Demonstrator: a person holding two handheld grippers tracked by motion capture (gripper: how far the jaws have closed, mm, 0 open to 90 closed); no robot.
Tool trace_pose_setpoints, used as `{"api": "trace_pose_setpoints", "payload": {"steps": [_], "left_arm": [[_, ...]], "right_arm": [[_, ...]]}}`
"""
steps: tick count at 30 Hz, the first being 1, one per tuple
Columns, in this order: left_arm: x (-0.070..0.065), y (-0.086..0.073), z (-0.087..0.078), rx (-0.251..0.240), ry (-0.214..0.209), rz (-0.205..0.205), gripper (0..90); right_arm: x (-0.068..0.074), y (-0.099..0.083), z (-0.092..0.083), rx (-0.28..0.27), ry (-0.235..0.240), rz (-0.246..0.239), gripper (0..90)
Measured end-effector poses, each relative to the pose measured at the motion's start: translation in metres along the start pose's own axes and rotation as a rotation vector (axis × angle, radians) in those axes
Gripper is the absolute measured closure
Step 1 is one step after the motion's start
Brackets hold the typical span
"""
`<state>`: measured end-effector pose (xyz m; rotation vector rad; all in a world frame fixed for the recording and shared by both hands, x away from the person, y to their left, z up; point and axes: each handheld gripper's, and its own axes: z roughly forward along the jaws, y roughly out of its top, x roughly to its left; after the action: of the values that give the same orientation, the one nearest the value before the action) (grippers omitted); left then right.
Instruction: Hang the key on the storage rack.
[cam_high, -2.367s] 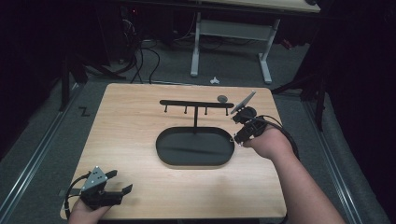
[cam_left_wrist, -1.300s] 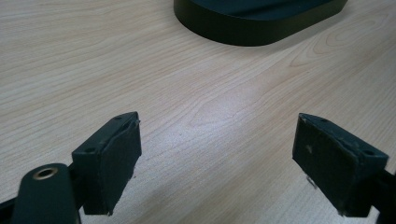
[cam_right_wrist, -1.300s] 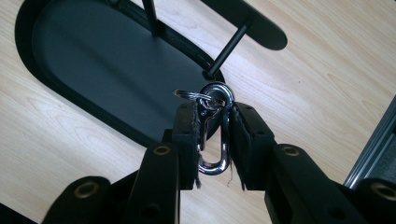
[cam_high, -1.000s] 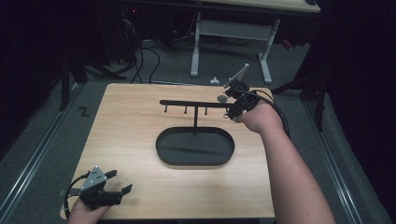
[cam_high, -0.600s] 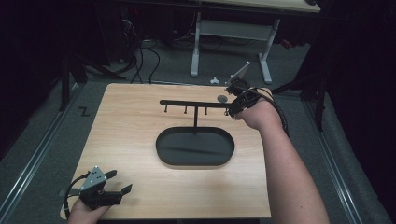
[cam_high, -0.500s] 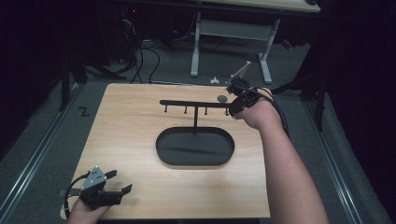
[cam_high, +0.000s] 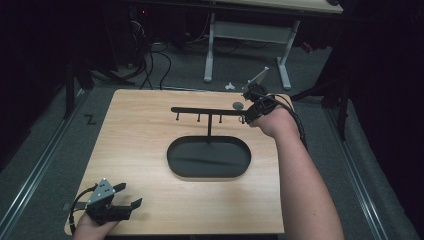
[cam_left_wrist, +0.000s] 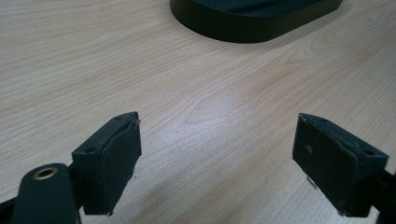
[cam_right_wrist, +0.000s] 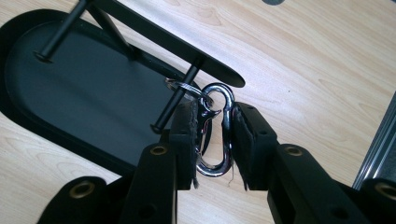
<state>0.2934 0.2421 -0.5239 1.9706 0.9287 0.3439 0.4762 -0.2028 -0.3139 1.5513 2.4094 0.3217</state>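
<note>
**Carabiner held at the end of the rack**

Dim room all round, with cables on the floor and a white-legged desk (cam_high: 245, 37) behind; the light falls on a pale wooden table (cam_high: 140, 150). On it stands a black rack: an oval base (cam_high: 209, 159), a thin post, and a flat crossbar (cam_high: 205, 111) with short pegs hanging under it.

At the far right end of that bar, the right gripper (cam_right_wrist: 214, 140) is clamped on a silver carabiner (cam_right_wrist: 215, 135), its two pads pressing the clip's long sides. The carabiner's upper loop sits just beside the last peg (cam_right_wrist: 177, 100), and a small key ring (cam_right_wrist: 183, 87) linked to it lies around or against that peg; I cannot tell which. From above, the person's right hand (cam_high: 270, 120) reaches out over the table to the bar's tip, cable trailing off the wrist.

Near the front left corner, the left gripper (cam_high: 117, 204) rests low over the wood, jaws spread wide with nothing between them. A small grey disc (cam_high: 238, 105) lies on the table behind the bar.
</note>
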Motion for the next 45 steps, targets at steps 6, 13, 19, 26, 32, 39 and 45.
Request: {"api": "trace_pose_setpoints", "payload": {"steps": [6,13,19,26,32,39,45], "left_arm": [[0.0,0.0,0.001,0.005,-0.004,0.004,16.0],[-0.001,0.0,0.001,0.013,-0.009,0.005,16.0],[-0.001,0.0,0.002,0.013,-0.009,0.005,16.0],[-0.001,0.0,0.002,0.015,-0.01,0.006,16.0],[-0.001,0.0,0.002,0.017,-0.013,0.006,16.0],[-0.001,0.0,0.003,0.017,-0.013,0.006,16.0],[-0.001,0.0,0.003,0.016,-0.013,0.006,16.0]], "right_arm": [[0.0,-0.003,0.01,0.013,0.007,-0.002,70.5],[-0.001,-0.004,0.011,0.016,0.009,0.003,69.5],[0.0,-0.004,0.01,0.02,0.011,0.0,69.2],[0.001,-0.004,0.011,0.024,0.014,-0.001,67.7],[0.0,-0.005,0.009,0.022,0.011,0.004,63.3],[-0.001,-0.007,0.008,0.015,0.016,0.008,62.6],[-0.001,-0.011,0.007,0.012,0.021,0.014,61.6]]}}
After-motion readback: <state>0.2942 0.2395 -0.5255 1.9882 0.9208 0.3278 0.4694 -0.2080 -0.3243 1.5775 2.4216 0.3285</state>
